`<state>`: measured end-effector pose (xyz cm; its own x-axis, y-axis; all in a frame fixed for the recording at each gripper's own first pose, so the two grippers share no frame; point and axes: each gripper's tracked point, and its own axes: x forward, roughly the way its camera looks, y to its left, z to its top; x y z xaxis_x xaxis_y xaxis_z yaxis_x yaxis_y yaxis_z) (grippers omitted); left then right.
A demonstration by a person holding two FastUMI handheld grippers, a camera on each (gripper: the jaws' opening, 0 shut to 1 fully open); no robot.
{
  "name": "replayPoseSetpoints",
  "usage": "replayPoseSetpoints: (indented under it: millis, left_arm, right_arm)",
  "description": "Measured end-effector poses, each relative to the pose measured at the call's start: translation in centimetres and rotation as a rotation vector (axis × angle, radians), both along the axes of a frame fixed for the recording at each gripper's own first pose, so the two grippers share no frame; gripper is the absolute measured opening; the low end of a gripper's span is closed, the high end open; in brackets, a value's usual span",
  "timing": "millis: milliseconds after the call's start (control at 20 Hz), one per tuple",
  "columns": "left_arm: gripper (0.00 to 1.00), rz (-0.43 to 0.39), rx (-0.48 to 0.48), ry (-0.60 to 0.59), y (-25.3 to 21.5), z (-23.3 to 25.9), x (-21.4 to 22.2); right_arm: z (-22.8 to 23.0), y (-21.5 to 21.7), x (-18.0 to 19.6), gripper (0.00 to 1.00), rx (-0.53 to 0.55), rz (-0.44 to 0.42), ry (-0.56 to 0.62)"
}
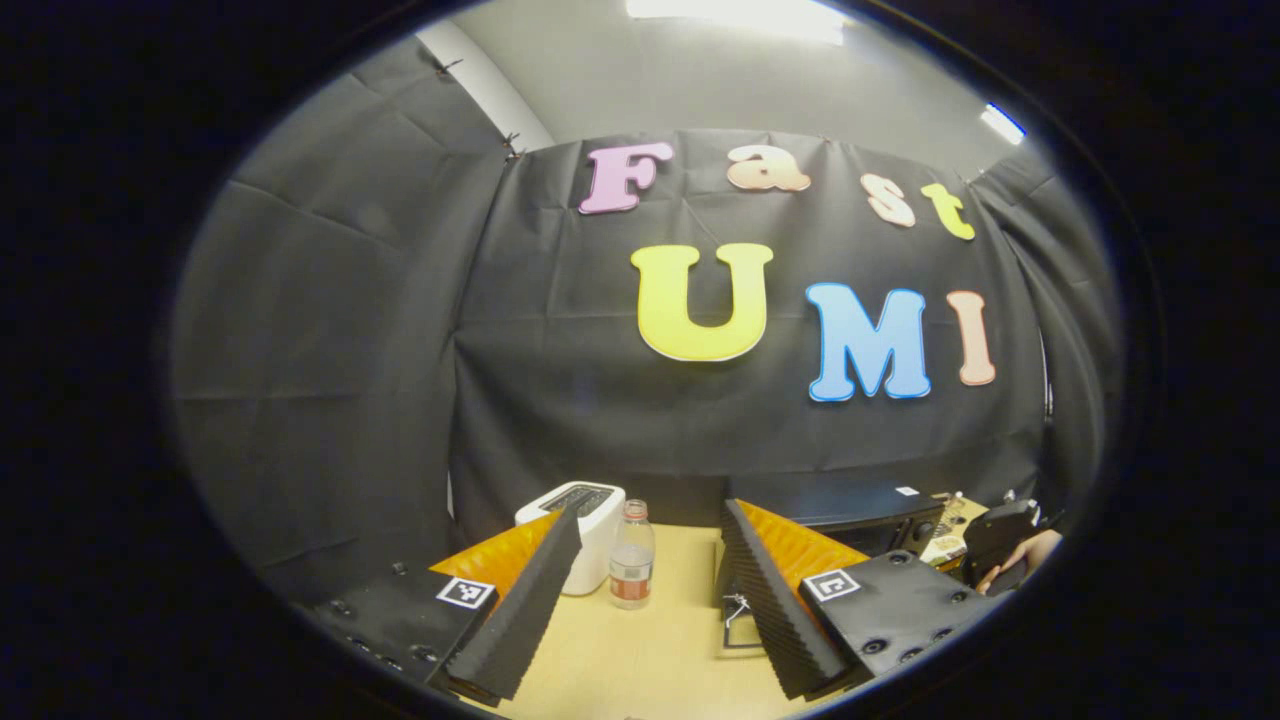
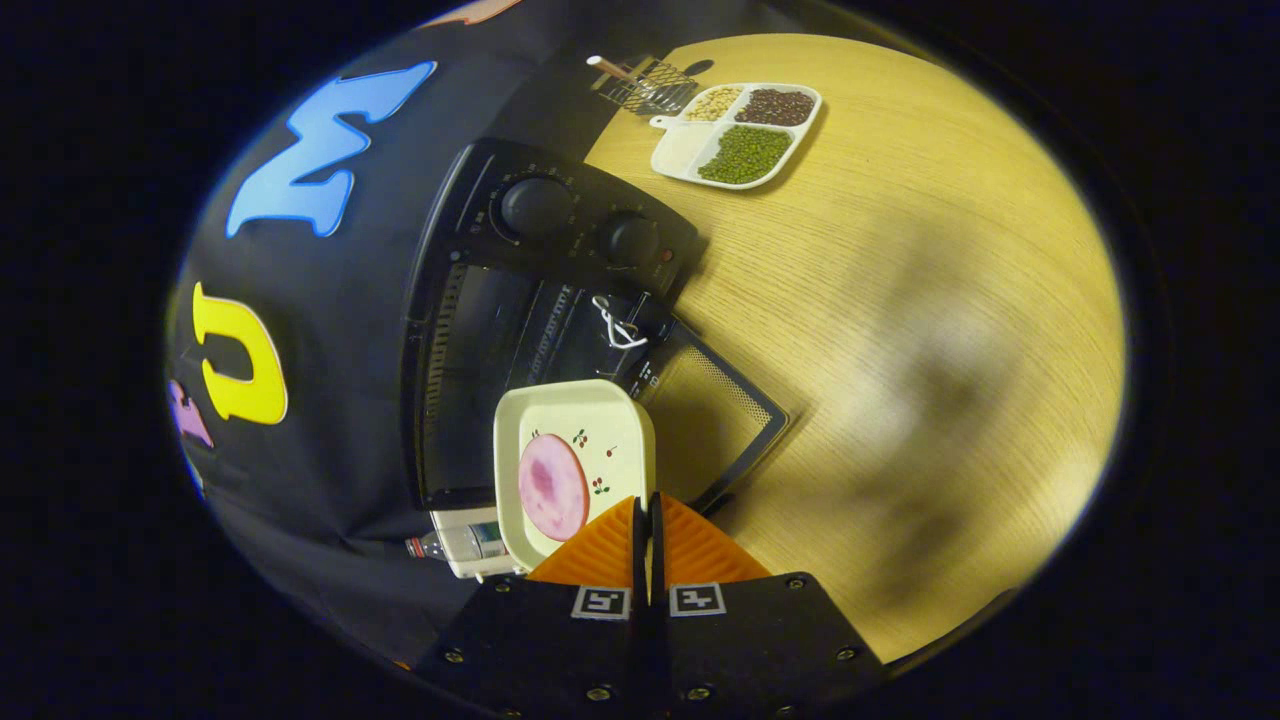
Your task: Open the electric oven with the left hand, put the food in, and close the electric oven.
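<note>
Right gripper view shows the right gripper (image 2: 645,520) pinching the plate (image 2: 575,465) of ham (image 2: 552,487) by its rim before the open electric oven (image 2: 520,330), so tilting could slide it off, while the left gripper (image 1: 650,590) gapes wide.

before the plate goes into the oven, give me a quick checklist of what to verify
1. Oven door open: ok, it lies folded down onto the wooden table.
2. Right gripper holding the plate: ok, shut on its rim.
3. Ham slice on the plate: ok, lies flat.
4. Electric oven cavity free: cannot tell, interior is dark.
5. Left gripper out of the way: ok, open, raised, facing the toaster and bottle.
6. White cord on the door handle clear of the path: cannot tell.
</note>
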<state>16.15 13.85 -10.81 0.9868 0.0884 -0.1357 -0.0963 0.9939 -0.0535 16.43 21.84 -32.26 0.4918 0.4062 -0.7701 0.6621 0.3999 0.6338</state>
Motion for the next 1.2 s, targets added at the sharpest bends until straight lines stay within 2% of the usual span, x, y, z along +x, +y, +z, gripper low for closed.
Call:
replayPoseSetpoints:
  millis: [250, 350, 450, 550, 600, 750, 900, 950, 1000, 1100, 1150, 1200]
  left_arm:
    - [0.9, -0.007, 0.01, 0.019, 1.2, -0.9, 1.5]
    - [1.0, -0.005, 0.015, 0.027, 1.8, -1.3, 1.7]
    - [1.0, 0.0, 0.015, 0.036, 2.5, -1.7, 2.0]
    - [0.97, 0.007, 0.018, 0.045, 3.0, -2.0, 2.0]
    - [0.91, 0.007, 0.017, 0.049, 3.2, -2.0, 2.0]
    - [0.91, 0.012, 0.025, 0.052, 3.7, -2.1, 1.8]
    - [0.91, 0.024, 0.023, 0.053, 4.2, -2.2, 1.5]
    - [0.91, 0.027, 0.016, 0.056, 4.3, -2.6, 1.5]
    - [1.0, 0.027, 0.008, 0.061, 4.2, -2.9, 1.7]
    - [1.0, 0.016, -0.011, 0.068, 3.6, -3.5, 1.9]
    - [0.96, 0.006, -0.019, 0.07, 3.2, -3.7, 2.0]
    - [0.96, -0.006, -0.026, 0.071, 2.7, -3.9, 2.1]
  right_arm:
    - [-0.8, 2.1, 3.2, 0.0, 0.07, -0.133, 0.0]
    - [-0.9, 2.7, 4.6, 0.0, 0.084, -0.195, 0.0]
    - [-1.0, 3.0, 5.9, 0.0, 0.083, -0.239, -0.005]
    - [-0.7, 3.0, 7.0, 0.0, 0.077, -0.281, -0.017]
    - [-0.8, 3.0, 7.8, 0.01, 0.082, -0.306, -0.02]
    - [-1.1, 2.5, 9.8, 0.02, 0.087, -0.375, -0.035]
    - [-1.3, 2.4, 11.2, 0.02, 0.084, -0.396, -0.071]
    - [-0.6, 2.4, 11.8, 0.05, 0.113, -0.401, -0.104]
    - [0.1, 2.8, 12.2, 0.08, 0.152, -0.387, -0.134]
    - [1.2, 3.5, 12.0, 0.31, 0.201, -0.357, -0.174]
    - [1.5, 3.1, 11.7, 0.41, 0.206, -0.337, -0.192]
    - [2.1, 3.1, 11.3, 0.41, 0.208, -0.318, -0.215]
